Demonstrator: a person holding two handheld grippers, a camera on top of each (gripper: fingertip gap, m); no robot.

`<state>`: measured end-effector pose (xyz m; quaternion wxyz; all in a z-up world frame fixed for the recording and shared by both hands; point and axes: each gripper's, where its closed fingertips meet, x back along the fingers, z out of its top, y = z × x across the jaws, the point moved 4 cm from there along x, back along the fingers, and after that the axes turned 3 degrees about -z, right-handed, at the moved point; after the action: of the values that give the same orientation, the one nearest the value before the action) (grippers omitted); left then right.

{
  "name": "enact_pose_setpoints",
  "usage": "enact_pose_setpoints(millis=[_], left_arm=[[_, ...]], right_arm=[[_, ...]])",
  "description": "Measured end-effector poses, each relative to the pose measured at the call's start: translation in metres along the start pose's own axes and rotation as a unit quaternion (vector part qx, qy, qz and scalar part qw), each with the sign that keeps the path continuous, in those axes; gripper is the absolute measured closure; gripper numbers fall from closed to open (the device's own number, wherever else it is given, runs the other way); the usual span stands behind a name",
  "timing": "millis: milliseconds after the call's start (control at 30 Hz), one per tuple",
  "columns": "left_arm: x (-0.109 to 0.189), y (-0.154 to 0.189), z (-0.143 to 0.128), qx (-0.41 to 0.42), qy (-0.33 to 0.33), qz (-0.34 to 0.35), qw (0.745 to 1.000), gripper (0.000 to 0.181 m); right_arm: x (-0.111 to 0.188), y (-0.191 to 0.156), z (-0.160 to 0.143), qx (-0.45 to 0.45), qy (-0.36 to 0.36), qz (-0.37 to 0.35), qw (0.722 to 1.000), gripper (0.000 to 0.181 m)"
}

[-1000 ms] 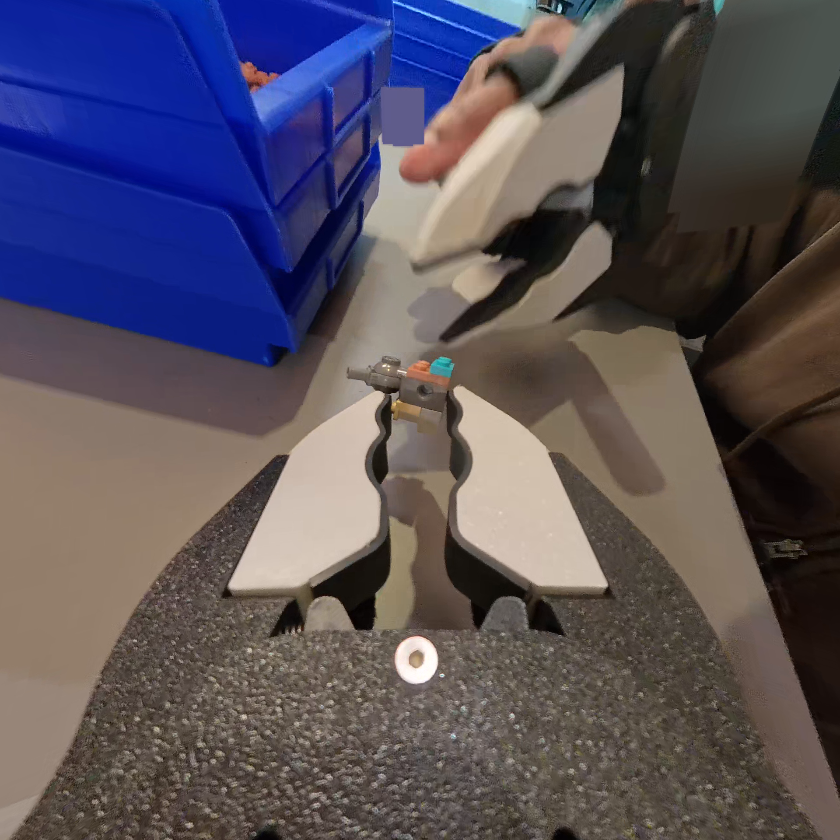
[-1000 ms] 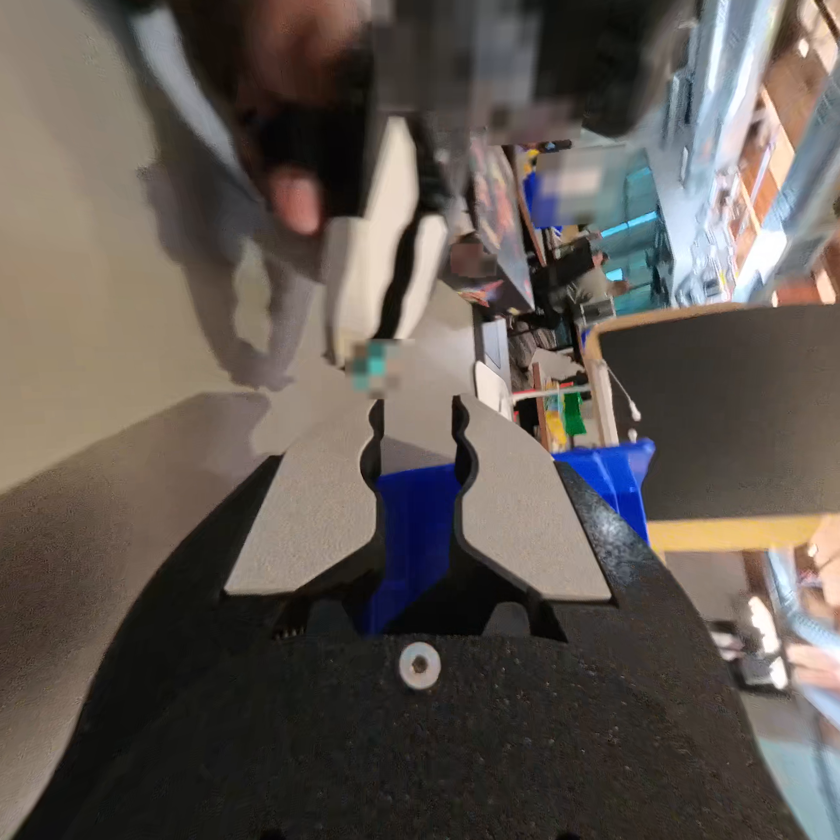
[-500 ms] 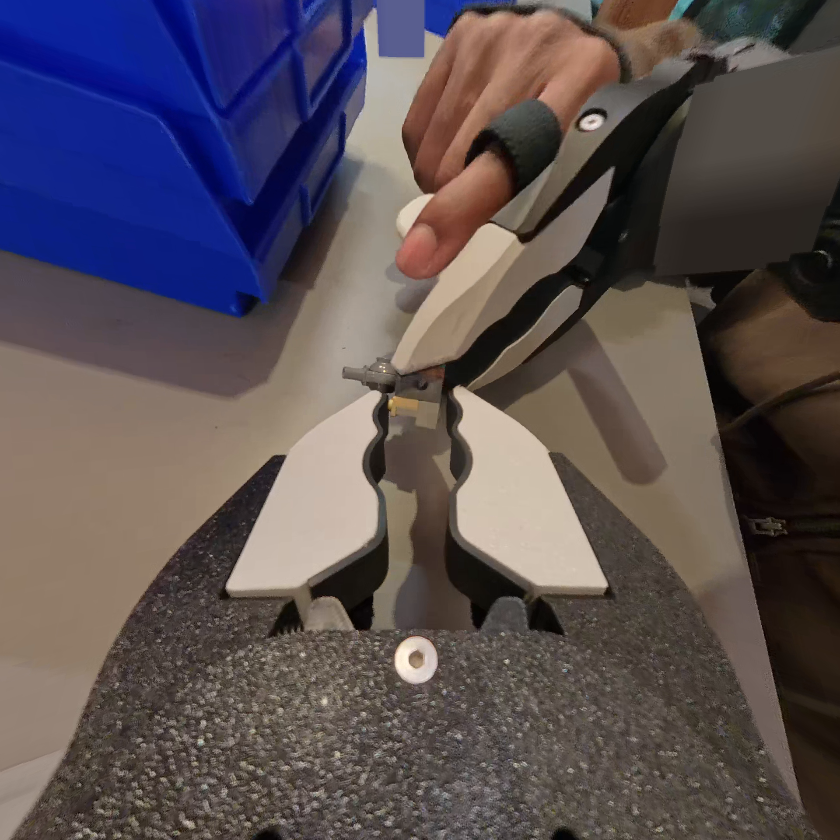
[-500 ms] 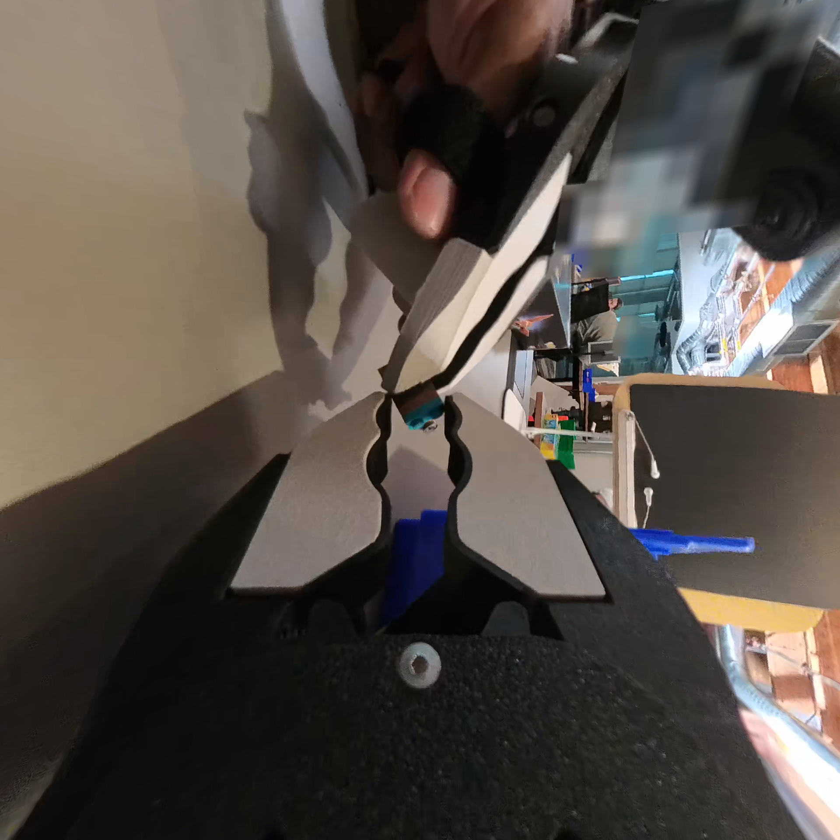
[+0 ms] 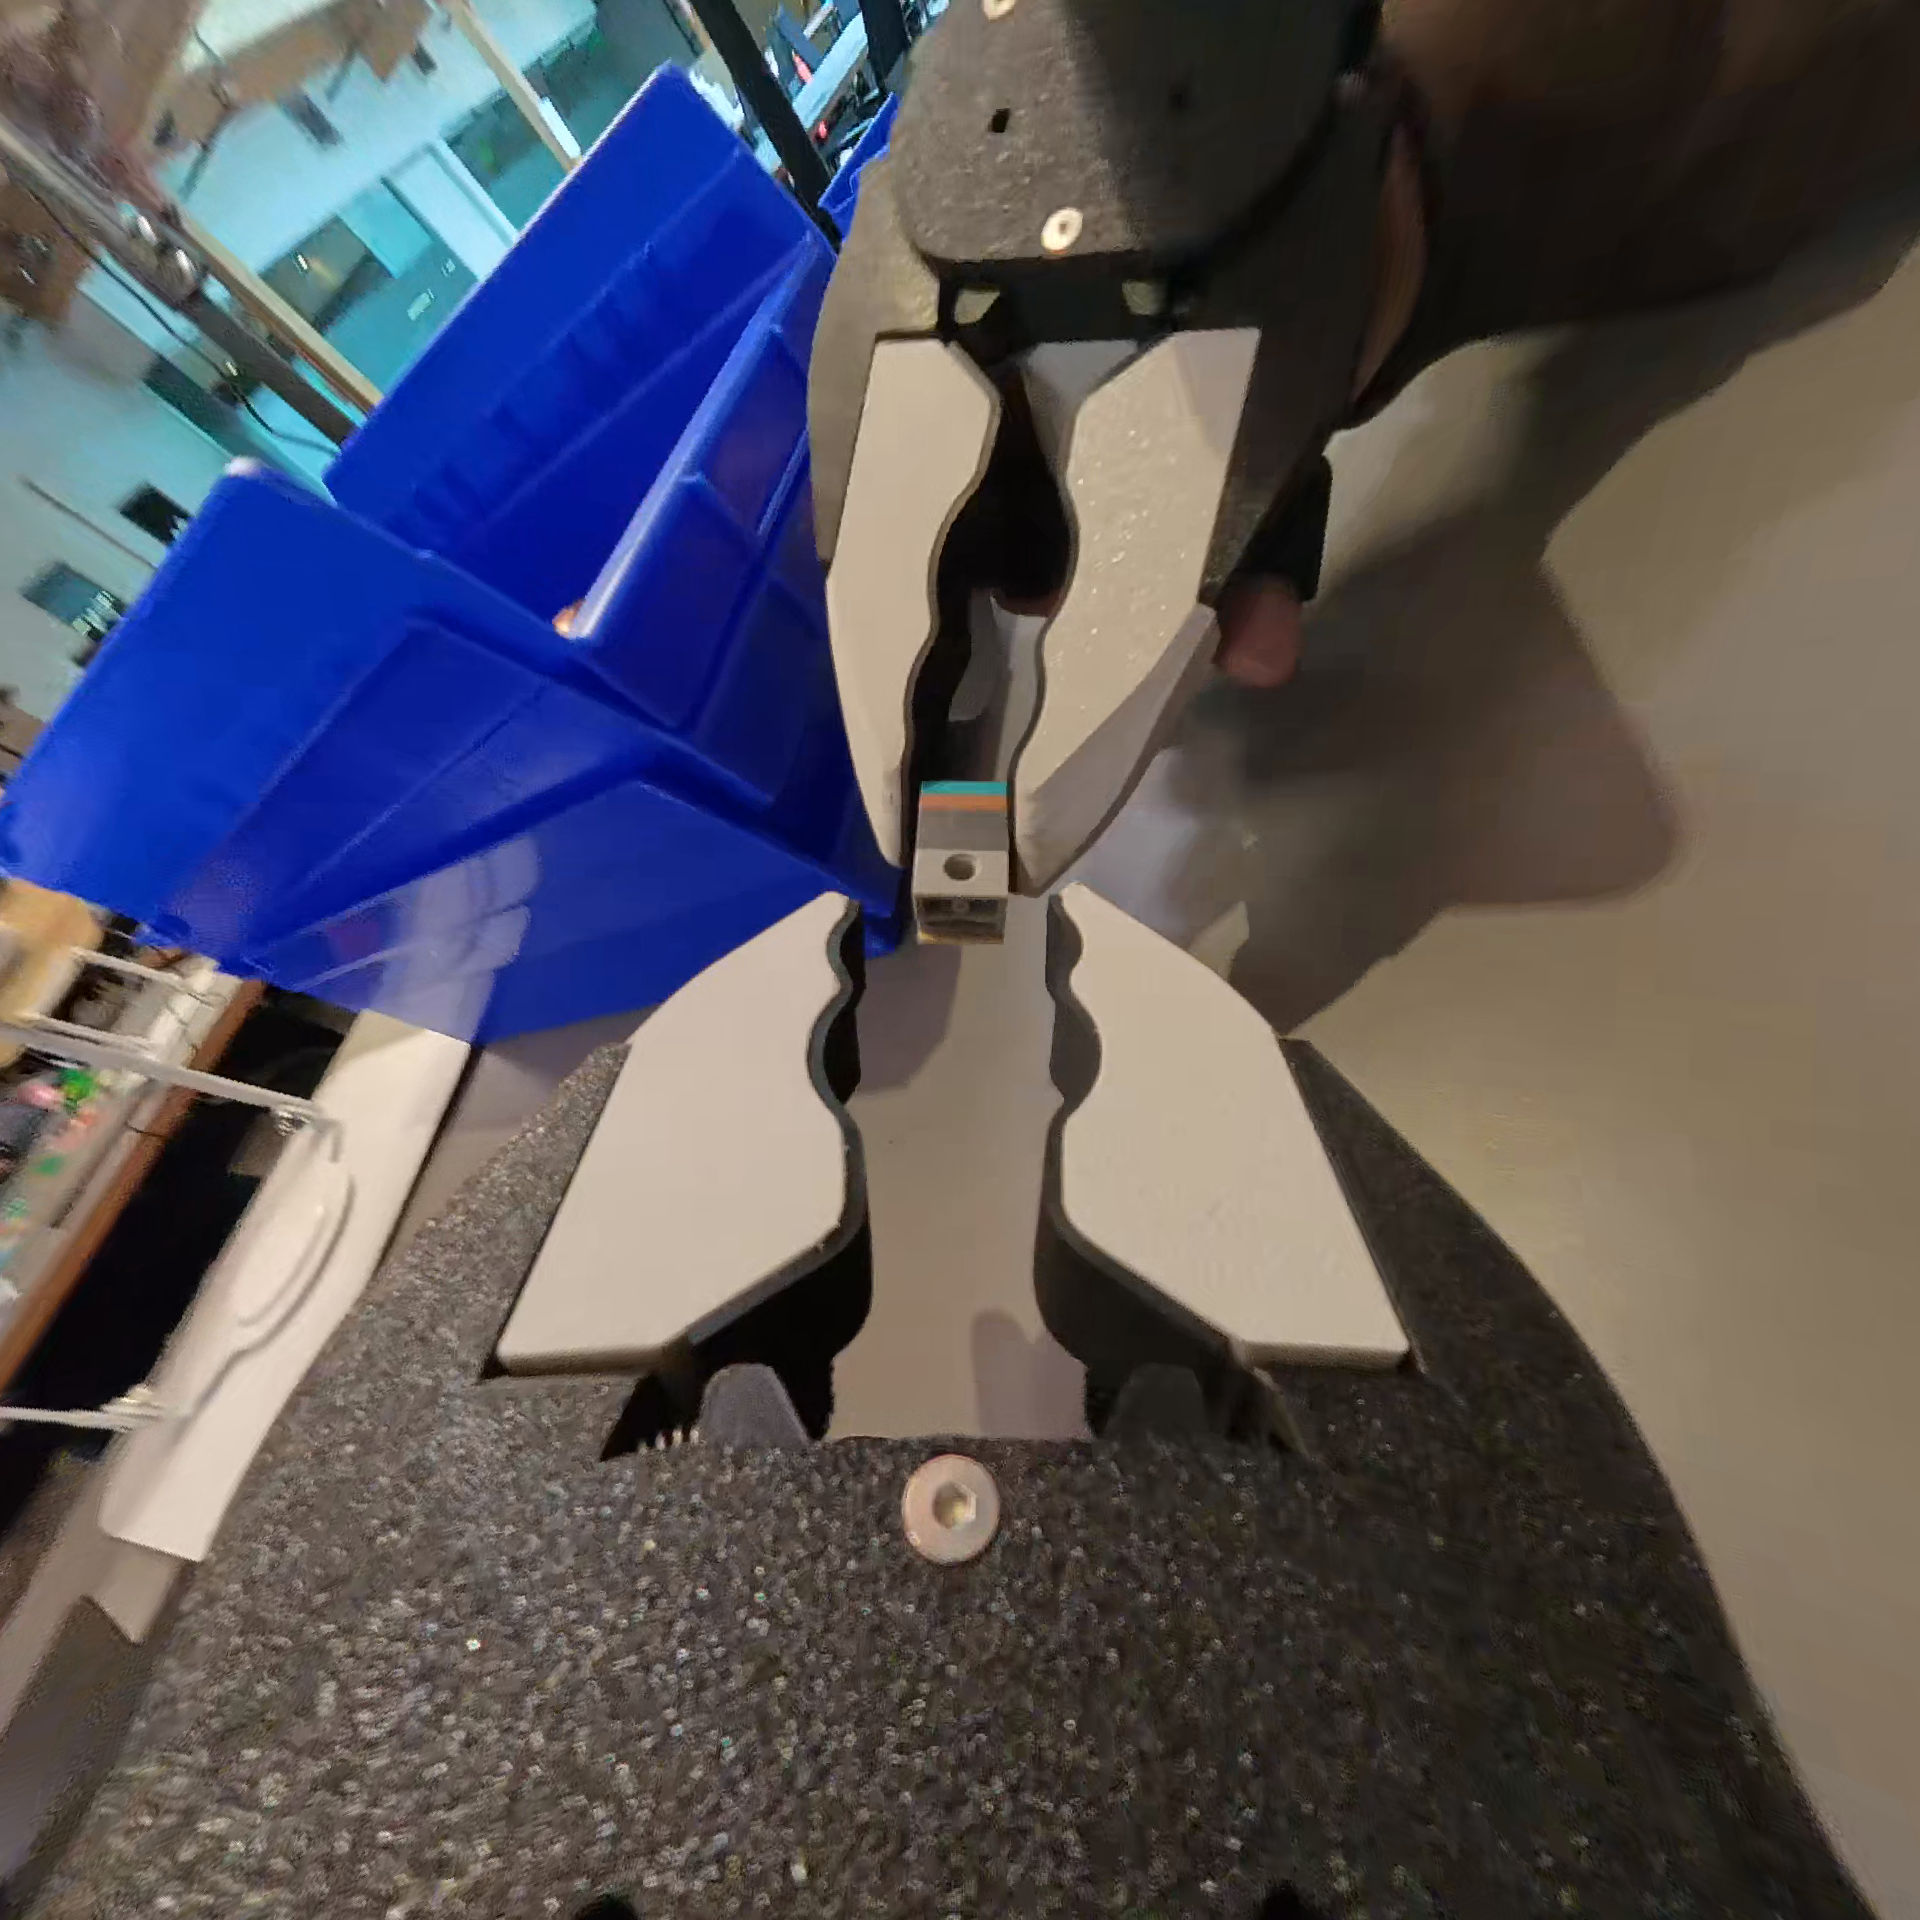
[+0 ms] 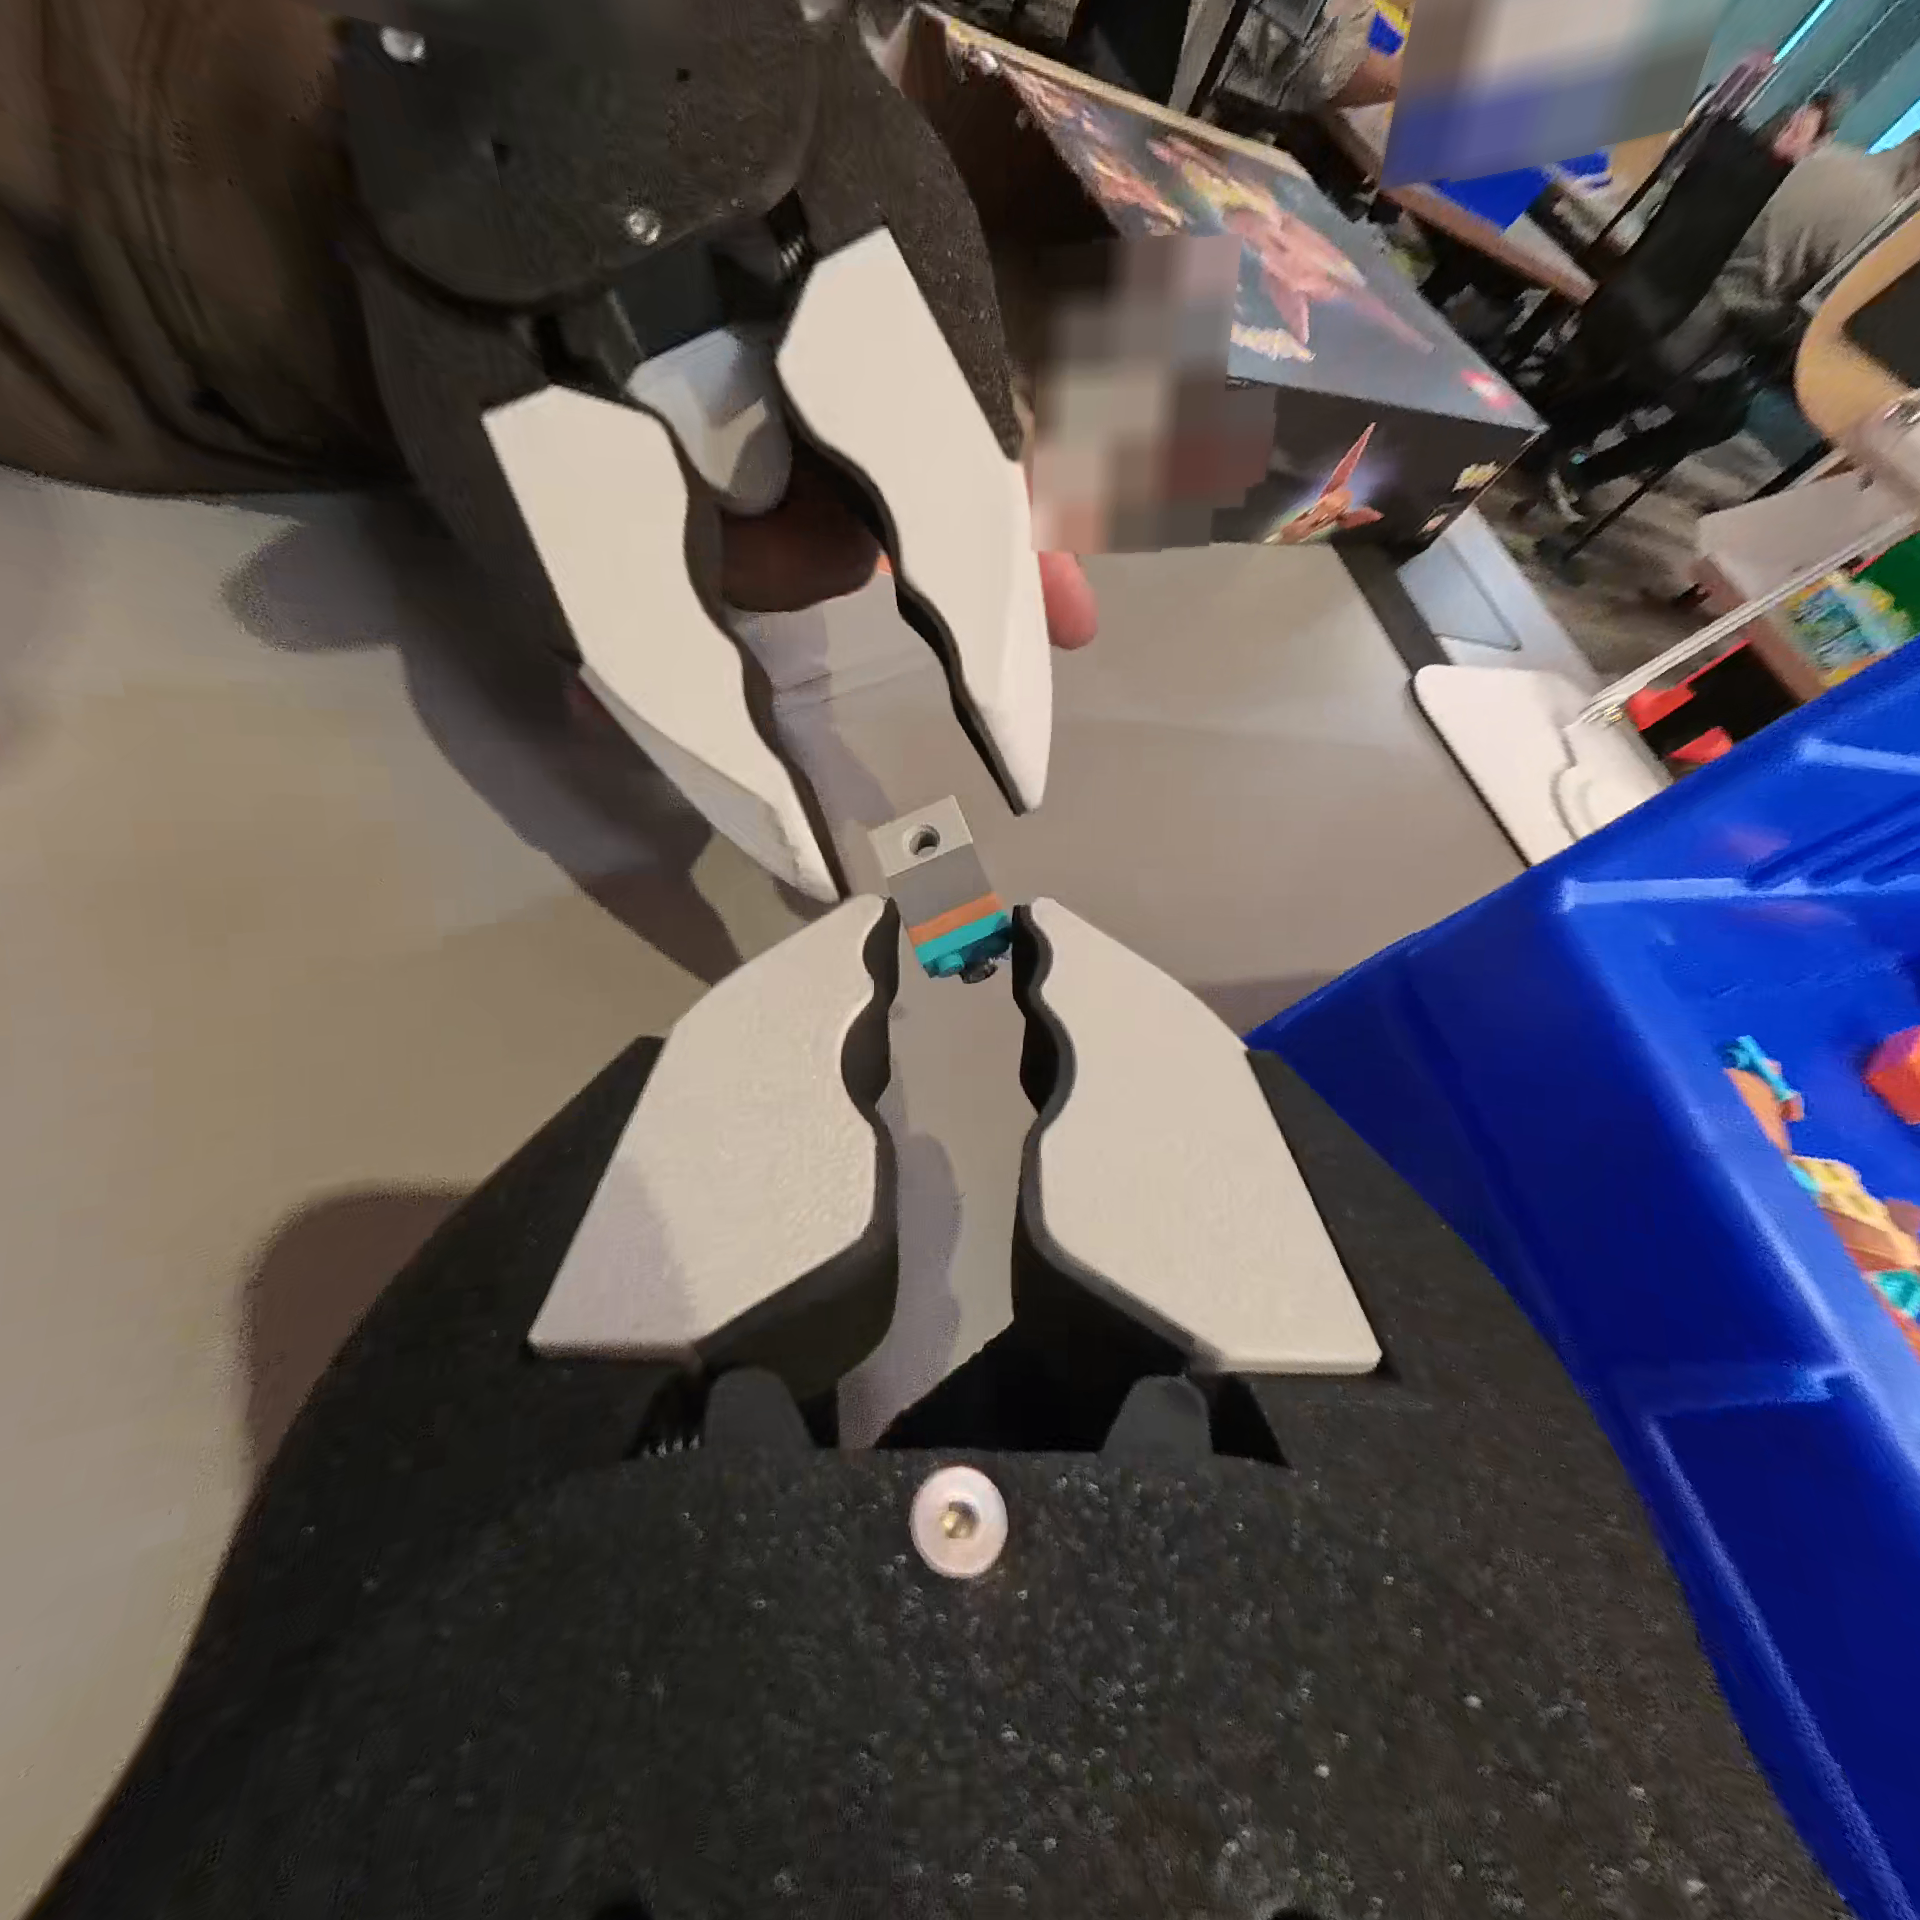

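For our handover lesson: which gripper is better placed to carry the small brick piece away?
Probably the right gripper: it is shut on the brick piece, while the left gripper is open, its fingertips just short of it.

Grey-orange-teal brick stack point(image 5: 962, 844), blue bins point(image 5: 499, 665)

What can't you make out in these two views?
- Bin bricks: right view, blurred and cut off by the edge.
- Hand: left view, mostly behind the right gripper.
- Bins: left view, insides mostly hidden by their walls.
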<state>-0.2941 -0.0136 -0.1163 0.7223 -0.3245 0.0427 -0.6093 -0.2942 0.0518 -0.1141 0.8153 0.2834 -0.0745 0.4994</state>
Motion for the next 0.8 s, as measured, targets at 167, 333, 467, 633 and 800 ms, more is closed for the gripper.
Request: enact_pose_setpoints(millis=[167,333,467,633,800], left_arm=[[-0.003,0.008,0.001,-0.08,-0.005,0.007,0.997,0.157],[-0.002,0.011,0.003,-0.086,0.002,-0.002,0.996,0.159],[-0.001,0.012,0.0,-0.07,-0.008,-0.02,0.997,0.164],[0.0,0.016,0.004,-0.034,0.008,-0.051,0.998,0.164],[0.002,0.017,0.006,0.001,0.013,-0.074,0.997,0.164]], right_arm=[[-0.001,-0.004,-0.002,-0.019,-0.012,0.017,1.0,0.161],[0.001,-0.006,-0.003,-0.022,-0.002,0.04,0.999,0.161],[0.007,-0.011,-0.003,-0.002,0.013,0.069,0.998,0.161],[0.011,-0.016,-0.004,0.033,0.023,0.082,0.996,0.161],[0.01,-0.017,-0.004,0.092,0.028,0.054,0.994,0.159]])
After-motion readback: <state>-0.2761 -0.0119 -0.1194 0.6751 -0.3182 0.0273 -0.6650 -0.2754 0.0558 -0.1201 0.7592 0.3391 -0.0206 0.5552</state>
